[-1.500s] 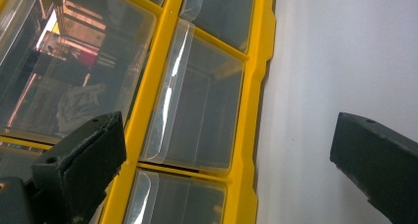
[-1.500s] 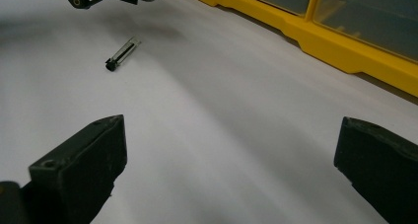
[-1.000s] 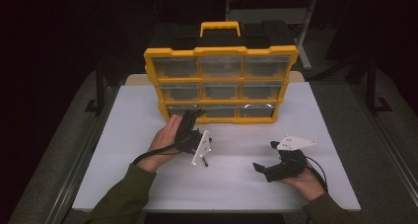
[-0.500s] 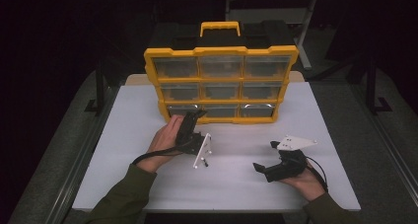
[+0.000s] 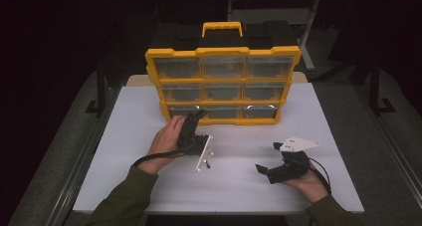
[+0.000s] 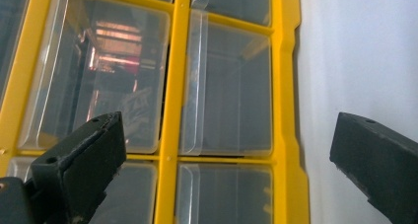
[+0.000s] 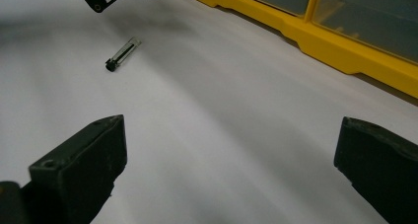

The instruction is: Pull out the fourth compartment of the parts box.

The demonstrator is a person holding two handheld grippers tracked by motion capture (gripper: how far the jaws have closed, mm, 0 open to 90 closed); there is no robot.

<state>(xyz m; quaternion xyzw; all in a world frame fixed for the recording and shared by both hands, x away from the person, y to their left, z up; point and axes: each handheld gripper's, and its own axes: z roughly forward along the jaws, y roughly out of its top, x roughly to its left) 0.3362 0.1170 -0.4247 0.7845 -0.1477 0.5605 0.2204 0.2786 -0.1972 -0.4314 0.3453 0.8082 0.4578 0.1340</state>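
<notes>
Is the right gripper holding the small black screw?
No, the right gripper is open and empty; the screw lies apart on the white table.

The organizer (image 5: 222,81) stands behind the screw (image 5: 207,164) on the table (image 5: 129,131).

No text, label, brand, number or sign can be read anywhere. The yellow organizer (image 5: 222,84) has clear drawer fronts that carry no legible marking, and the white desk (image 5: 134,131) is plain.
</notes>
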